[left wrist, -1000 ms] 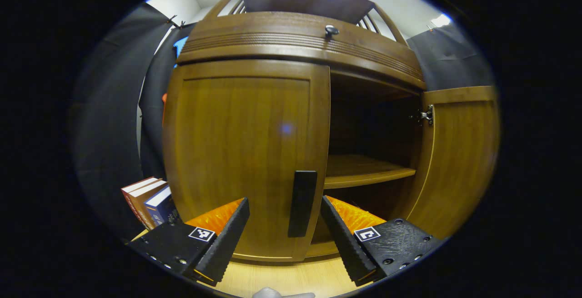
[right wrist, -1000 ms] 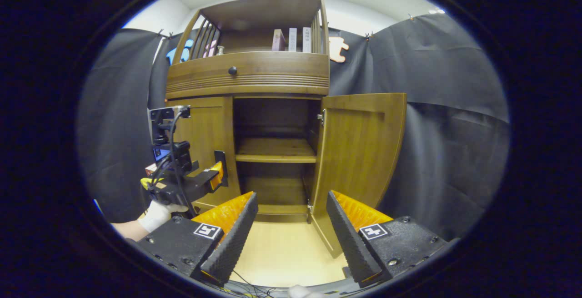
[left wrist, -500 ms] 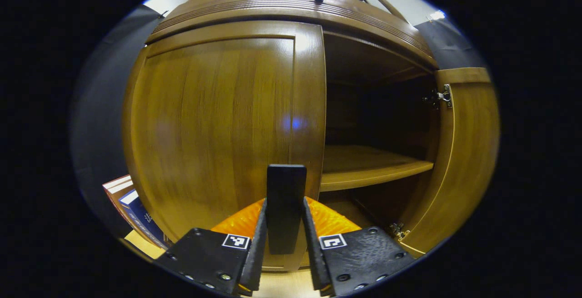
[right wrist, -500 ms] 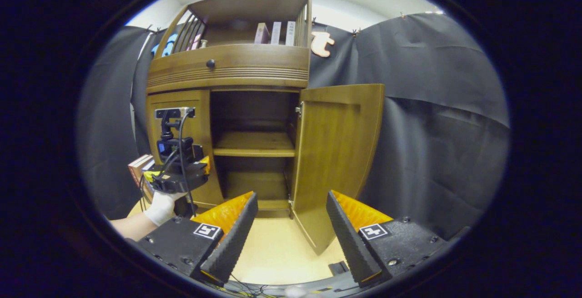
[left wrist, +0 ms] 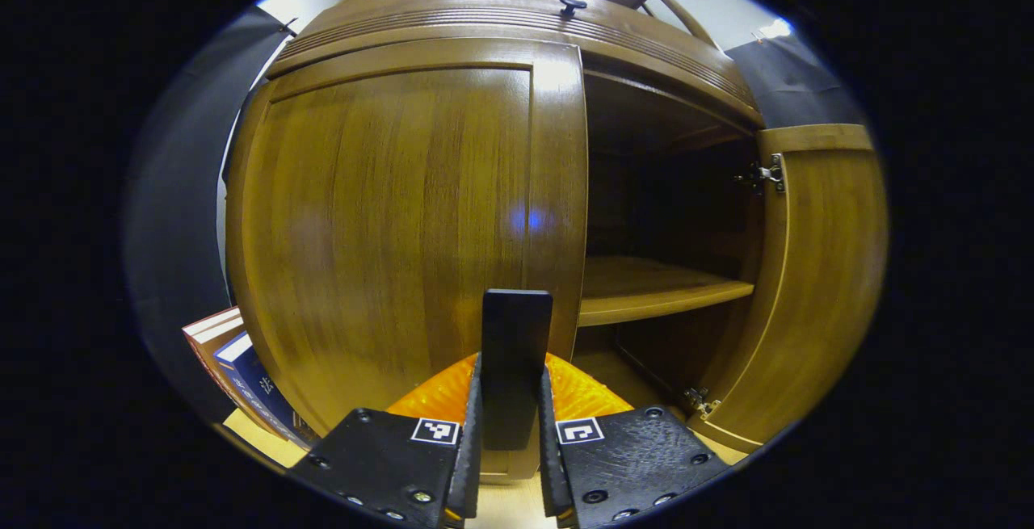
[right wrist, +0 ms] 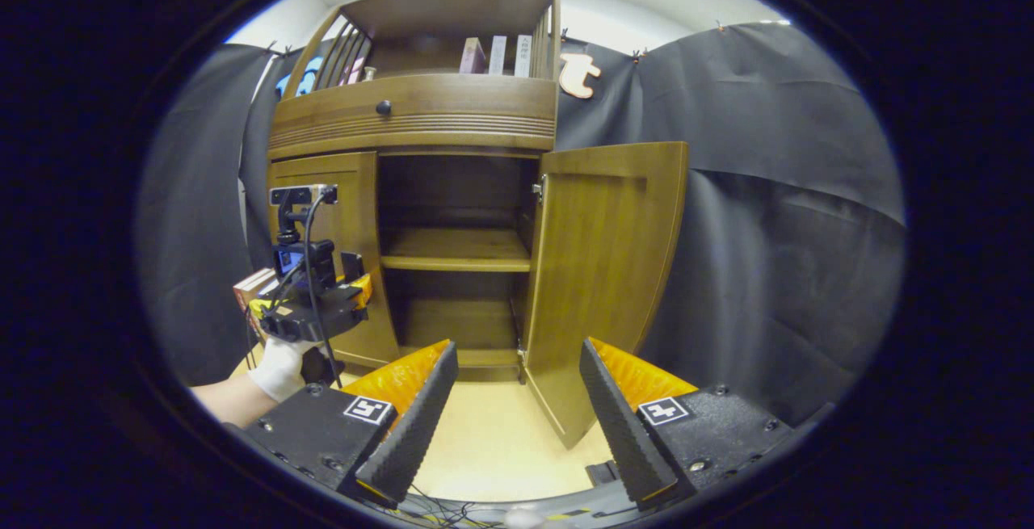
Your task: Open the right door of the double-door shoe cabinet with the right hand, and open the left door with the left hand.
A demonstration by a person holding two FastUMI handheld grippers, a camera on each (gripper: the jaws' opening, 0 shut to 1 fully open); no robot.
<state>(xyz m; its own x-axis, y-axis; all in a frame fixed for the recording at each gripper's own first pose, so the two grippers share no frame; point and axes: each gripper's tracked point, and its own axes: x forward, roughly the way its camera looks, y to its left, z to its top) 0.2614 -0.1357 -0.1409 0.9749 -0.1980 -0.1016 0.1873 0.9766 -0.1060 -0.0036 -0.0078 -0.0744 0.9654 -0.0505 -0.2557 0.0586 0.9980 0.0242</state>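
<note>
- In the left gripper view, we see our left gripper (left wrist: pixel 509 432) at 6 o'clock, its 2 fingers (left wrist: pixel 470 440) closed on the dark upright handle (left wrist: pixel 515 351) of the left door (left wrist: pixel 404 222).
- The left door spreads across the view from 9 o'clock to the centre. We cannot tell whether it stands shut or slightly ajar.
- At 3 o'clock the right door (left wrist: pixel 816 287) stands swung wide, its inner face toward us, with a metal hinge (left wrist: pixel 763 174) near its top corner.
- Between the 2 doors the shoe cabinet (left wrist: pixel 517 24) shows a dark interior with 1 wooden shelf (left wrist: pixel 654 291); a small dark knob (left wrist: pixel 572 6) sits at 12 o'clock.
- Some books (left wrist: pixel 242 367) stand at 8 o'clock, just beside the cabinet's left side.
- In the right gripper view, we see our right gripper (right wrist: pixel 517 416) at 6 o'clock, its fingers (right wrist: pixel 412 432) spread apart and holding nothing, well apart from the cabinet (right wrist: pixel 420 121).
- The right door (right wrist: pixel 606 270) stands open just right of centre, toward 3 o'clock, above the pale floor (right wrist: pixel 493 448).
- The left door (right wrist: pixel 355 222) lies toward 9 o'clock, and the other gripper (right wrist: pixel 319 303) sits in front of it, held by a gloved hand (right wrist: pixel 279 367) at 8 o'clock.
- Several books (right wrist: pixel 497 55) stand on the open top shelf at 12 o'clock.
</note>
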